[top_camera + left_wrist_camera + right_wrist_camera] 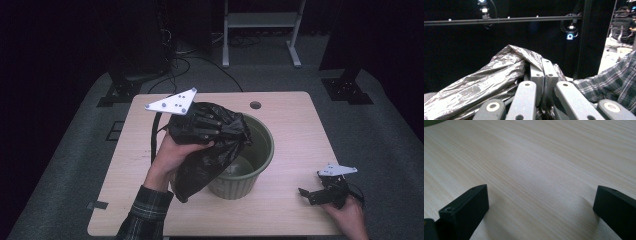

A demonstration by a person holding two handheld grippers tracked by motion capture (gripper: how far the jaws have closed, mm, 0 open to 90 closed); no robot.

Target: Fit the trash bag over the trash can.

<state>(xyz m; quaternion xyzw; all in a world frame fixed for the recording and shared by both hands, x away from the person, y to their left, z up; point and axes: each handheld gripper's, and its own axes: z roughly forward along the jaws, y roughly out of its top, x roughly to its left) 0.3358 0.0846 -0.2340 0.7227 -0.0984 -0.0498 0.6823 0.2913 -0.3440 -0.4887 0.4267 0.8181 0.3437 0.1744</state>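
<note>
A crumpled black plastic bag (210,150) hangs over the left rim of a green ribbed bin (260,150) at the middle of the table. My left gripper (212,125) is held above the bin's left side, shut on the bag's top. In the left gripper view the two jaws meet with the shiny bag (486,82) pinched between them and draped over the left gripper (544,65). My right gripper (311,194) rests low on the table at the front right, open. Its jaws stand wide apart over bare wood in the right gripper view, with the right gripper (541,202) empty.
The light wooden table (295,125) has a small round hole (255,105) near its far edge. A white frame (262,30) and black stands (347,85) sit on the grey floor beyond. A plaid sleeve (145,215) comes in at the front left.
</note>
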